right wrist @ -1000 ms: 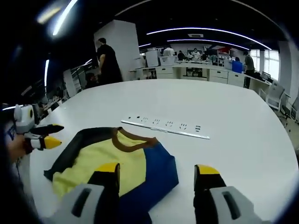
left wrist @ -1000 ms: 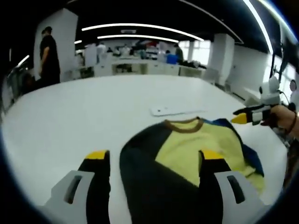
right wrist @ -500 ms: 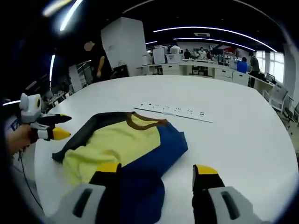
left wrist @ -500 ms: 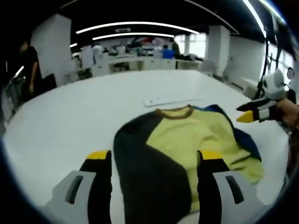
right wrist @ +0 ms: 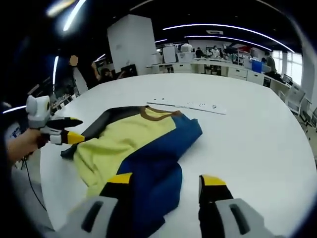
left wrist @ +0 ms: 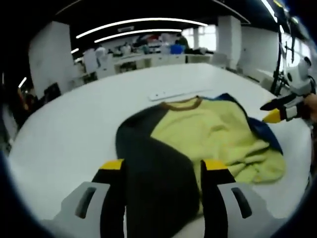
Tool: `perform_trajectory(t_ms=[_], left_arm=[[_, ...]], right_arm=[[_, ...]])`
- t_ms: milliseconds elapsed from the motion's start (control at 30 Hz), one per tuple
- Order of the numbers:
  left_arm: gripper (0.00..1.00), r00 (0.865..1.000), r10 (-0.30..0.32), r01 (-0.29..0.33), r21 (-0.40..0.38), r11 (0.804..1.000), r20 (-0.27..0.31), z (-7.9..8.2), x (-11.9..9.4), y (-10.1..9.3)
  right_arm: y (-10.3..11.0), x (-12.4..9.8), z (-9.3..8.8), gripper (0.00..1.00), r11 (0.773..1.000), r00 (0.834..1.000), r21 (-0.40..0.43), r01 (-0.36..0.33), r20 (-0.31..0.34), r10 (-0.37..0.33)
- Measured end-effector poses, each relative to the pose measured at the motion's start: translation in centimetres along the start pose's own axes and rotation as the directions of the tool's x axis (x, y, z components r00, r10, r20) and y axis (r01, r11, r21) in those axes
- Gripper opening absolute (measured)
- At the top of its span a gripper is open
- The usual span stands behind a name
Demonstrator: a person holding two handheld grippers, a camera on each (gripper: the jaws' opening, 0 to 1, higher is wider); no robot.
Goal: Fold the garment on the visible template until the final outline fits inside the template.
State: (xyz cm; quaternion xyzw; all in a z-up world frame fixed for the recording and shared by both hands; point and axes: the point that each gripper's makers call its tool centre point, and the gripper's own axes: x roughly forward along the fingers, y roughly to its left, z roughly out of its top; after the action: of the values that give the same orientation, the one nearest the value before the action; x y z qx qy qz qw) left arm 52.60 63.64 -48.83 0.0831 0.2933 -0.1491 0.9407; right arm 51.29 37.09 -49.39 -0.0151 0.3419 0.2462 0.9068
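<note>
A yellow garment (left wrist: 213, 134) (right wrist: 129, 141) with a brown collar, a dark grey side (left wrist: 153, 163) and a blue side (right wrist: 163, 163) lies rumpled on the white table (left wrist: 74, 129). My left gripper (left wrist: 161, 171) is open, its yellow-tipped jaws hovering over the dark grey part near the table's edge. My right gripper (right wrist: 161, 181) is open above the blue part. The right gripper (left wrist: 280, 111) enters the left gripper view at the right, beside the garment's blue edge. The left gripper (right wrist: 62, 134) shows at the left of the right gripper view, held by a hand near the grey sleeve.
A flat white strip with dark marks (right wrist: 188, 105) (left wrist: 173, 92) lies on the table just beyond the collar. The table spreads wide and bare past it (right wrist: 257, 129). People and desks (right wrist: 208, 54) stand far off in the room.
Both views have moved closer and lower over the garment, which now looms larger. Both grippers stay open.
</note>
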Motion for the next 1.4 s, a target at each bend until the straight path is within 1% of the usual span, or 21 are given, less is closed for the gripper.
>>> perform_trajectory(t_ms=[100, 200, 300, 433, 467, 533, 567, 633, 667, 733, 800, 867, 1000, 1067, 1133, 1167, 1200, 1267, 1300, 1333, 1400], left_arm=[[0.49, 1.000, -0.012, 0.012, -0.018, 1.000, -0.002, -0.4, 0.1, -0.3], [0.43, 1.000, -0.020, 0.020, -0.006, 1.000, -0.022, -1.0, 0.2, -0.7], [0.38, 0.999, -0.030, 0.030, -0.015, 0.999, -0.025, -1.4, 0.3, -0.9], [0.27, 0.999, -0.025, 0.025, 0.012, 1.000, -0.046, -1.9, 0.3, -1.1], [0.25, 0.999, -0.024, 0.025, 0.021, 0.999, -0.047, -1.9, 0.2, -1.1], [0.15, 0.998, -0.016, 0.019, 0.062, 0.998, -0.053, -2.0, 0.2, -1.1], [0.11, 0.998, -0.003, 0.009, 0.111, 0.994, -0.056, -2.0, 0.1, -0.9], [0.02, 0.998, 0.026, -0.017, 0.158, 0.987, -0.052, -1.9, 0.0, -0.4], [0.00, 0.998, 0.038, -0.029, 0.186, 0.982, -0.046, -1.8, -0.1, -0.2], [0.00, 0.998, 0.039, -0.029, 0.174, 0.984, -0.049, -1.9, -0.2, 0.1], [0.00, 0.998, 0.043, -0.036, 0.157, 0.987, -0.038, -1.8, -0.4, 0.5], [0.00, 0.998, 0.055, -0.048, 0.165, 0.985, -0.037, -1.7, -0.6, 1.0], [0.00, 0.997, 0.069, -0.063, 0.163, 0.985, -0.033, -1.4, -1.0, 1.8], [0.00, 0.996, 0.084, -0.079, 0.151, 0.985, -0.025, -1.1, -1.2, 2.5], [0.00, 0.995, 0.102, -0.098, 0.141, 0.985, -0.021, -0.9, -1.4, 3.4], [0.00, 0.994, 0.107, -0.104, 0.135, 0.985, -0.019, -0.8, -1.5, 3.9], [0.00, 0.994, 0.110, -0.106, 0.130, 0.986, -0.018, -0.8, -1.5, 4.0], [0.00, 0.993, 0.117, -0.114, 0.112, 0.987, -0.018, -0.8, -1.6, 4.6], [0.00, 0.993, 0.118, -0.115, 0.110, 0.987, -0.018, -0.8, -1.6, 4.8], [0.00, 0.992, 0.128, -0.125, 0.107, 0.986, -0.019, -0.7, -1.6, 5.4], [0.00, 0.990, 0.139, -0.136, 0.104, 0.985, -0.020, -0.7, -1.7, 6.1]], right_arm=[[0.8, -0.2, -0.4, 0.47, 1.000, 1.000, -0.010, -0.008, -0.001, 0.008], [1.4, -0.2, -1.0, 0.43, 1.000, 1.000, -0.018, -0.013, -0.014, 0.013], [1.9, -0.1, -1.4, 0.40, 1.000, 1.000, -0.008, -0.024, -0.020, 0.024], [2.4, 0.1, -1.9, 0.31, 1.000, 0.999, -0.008, -0.020, -0.034, 0.020], [2.6, 0.1, -2.0, 0.28, 1.000, 0.999, -0.009, -0.018, -0.035, 0.017], [2.6, 0.3, -2.3, 0.20, 1.000, 0.999, -0.014, -0.010, -0.043, 0.010], [2.5, 0.3, -2.4, 0.17, 1.000, 0.999, -0.017, -0.004, -0.049, 0.003], [2.2, 0.3, -2.6, 0.09, 1.000, 0.998, -0.028, 0.007, -0.055, -0.008], [2.1, 0.3, -2.6, 0.05, 0.999, 0.998, -0.033, 0.009, -0.054, -0.011], [1.9, 0.2, -2.7, 0.00, 0.998, 0.998, -0.052, 0.020, -0.056, -0.023], [1.7, 0.1, -2.6, 0.00, 0.997, 0.998, -0.071, 0.028, -0.056, -0.032], [1.6, -0.1, -2.6, 0.00, 0.996, 0.998, -0.082, 0.029, -0.057, -0.033], [1.4, -0.7, -1.9, 0.00, 0.996, 0.999, -0.081, 0.032, -0.040, -0.036], [0.7, -1.3, -1.1, 0.00, 0.996, 0.999, -0.079, 0.049, -0.015, -0.051], [0.1, -1.8, -0.3, 0.00, 0.997, 0.998, -0.053, 0.061, 0.014, -0.060], [0.0, -2.1, -0.1, 0.00, 0.998, 0.998, -0.041, 0.057, 0.015, -0.056], [-0.3, -2.4, 0.1, 0.00, 0.999, 0.998, -0.007, 0.053, 0.021, -0.053], [-0.9, -2.8, 0.5, 0.00, 0.998, 0.998, 0.032, 0.056, 0.039, -0.057], [-1.2, -3.1, 0.7, 0.00, 0.998, 0.997, 0.035, 0.059, 0.040, -0.060], [-1.5, -3.3, 0.8, 0.00, 0.997, 0.997, 0.034, 0.066, 0.041, -0.067], [-2.4, -3.7, 0.8, 0.00, 0.995, 0.995, 0.031, 0.092, 0.034, -0.093]])
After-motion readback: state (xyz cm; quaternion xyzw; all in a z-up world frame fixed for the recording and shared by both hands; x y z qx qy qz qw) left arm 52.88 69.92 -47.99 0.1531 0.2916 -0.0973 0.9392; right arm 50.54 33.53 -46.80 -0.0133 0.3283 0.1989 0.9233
